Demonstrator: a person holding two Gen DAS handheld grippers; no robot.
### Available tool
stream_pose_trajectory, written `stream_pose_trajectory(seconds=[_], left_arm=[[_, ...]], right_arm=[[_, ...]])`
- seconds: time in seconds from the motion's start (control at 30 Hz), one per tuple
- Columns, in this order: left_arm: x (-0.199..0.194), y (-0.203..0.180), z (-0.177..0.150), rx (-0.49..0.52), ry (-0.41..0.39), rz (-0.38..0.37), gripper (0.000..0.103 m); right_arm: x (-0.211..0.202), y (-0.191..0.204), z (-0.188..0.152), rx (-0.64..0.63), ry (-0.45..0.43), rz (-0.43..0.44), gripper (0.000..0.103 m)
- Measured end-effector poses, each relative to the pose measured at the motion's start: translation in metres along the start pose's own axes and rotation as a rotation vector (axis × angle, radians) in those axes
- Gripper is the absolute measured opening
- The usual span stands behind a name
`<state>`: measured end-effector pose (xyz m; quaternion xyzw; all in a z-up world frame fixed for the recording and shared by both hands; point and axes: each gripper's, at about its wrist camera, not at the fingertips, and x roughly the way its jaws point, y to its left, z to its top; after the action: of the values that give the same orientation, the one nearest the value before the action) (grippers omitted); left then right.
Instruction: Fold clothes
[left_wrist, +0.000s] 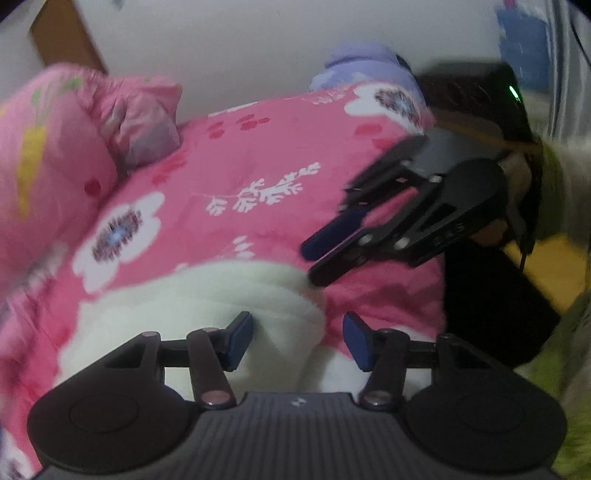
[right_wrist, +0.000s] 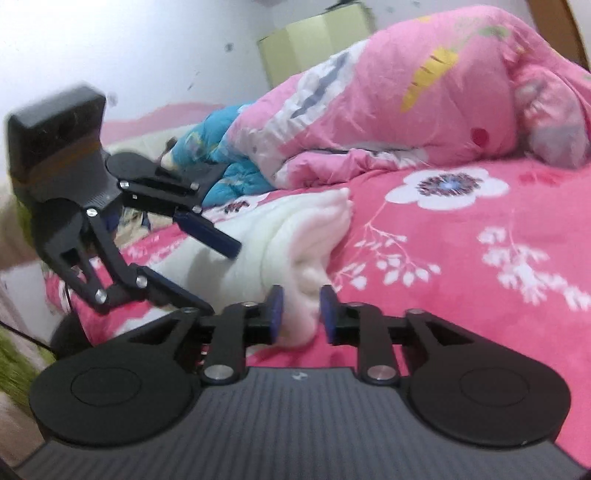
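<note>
Across pink floral bedsheet (right_wrist: 461, 258): white fleece garment (right_wrist: 280, 236), bunched in soft folds, long axis running away from both wrist cameras toward rolled pink quilt (right_wrist: 424, 92). Left gripper (left_wrist: 297, 341): jaws spread, garment directly ahead between fingers, not pinched. Right gripper (right_wrist: 301, 314): jaws narrowly parted astride near fleece edge, not clamped. Both nearly equidistant; right marginally nearer the edge. Fold stage indeterminable.

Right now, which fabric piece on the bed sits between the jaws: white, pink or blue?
The white fleece, the fluffy plain one lying on the flowered sheet. The pink quilt and blue garment are bunched farther back, untouched.
</note>
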<state>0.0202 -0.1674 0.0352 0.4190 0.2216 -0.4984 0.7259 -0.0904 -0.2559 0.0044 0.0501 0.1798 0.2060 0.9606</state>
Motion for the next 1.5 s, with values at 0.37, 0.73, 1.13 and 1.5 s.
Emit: stream_pose_trajectory(seconds=[0.37,0.73,1.13,1.5], left_arm=[[0.007,-0.025,-0.004,0.087,-0.069,0.246,0.010],[-0.010,0.002,-0.004,-0.079,-0.133,0.151,0.005],[0.003,-0.009,-0.003,-0.056,-0.177,0.036,0.000],[-0.035,0.013,-0.021,-0.283,-0.268,0.039,0.047]], right_arm=[[0.023,-0.013,0.004,0.056,-0.004,0.079,0.009],[0.031,-0.033,0.015,0.161,-0.024,0.197,0.009],[0.056,-0.011,0.005,0.107,0.155,0.362,0.011],[0.003,-0.032,0.001,0.239,0.063,0.209,0.049]])
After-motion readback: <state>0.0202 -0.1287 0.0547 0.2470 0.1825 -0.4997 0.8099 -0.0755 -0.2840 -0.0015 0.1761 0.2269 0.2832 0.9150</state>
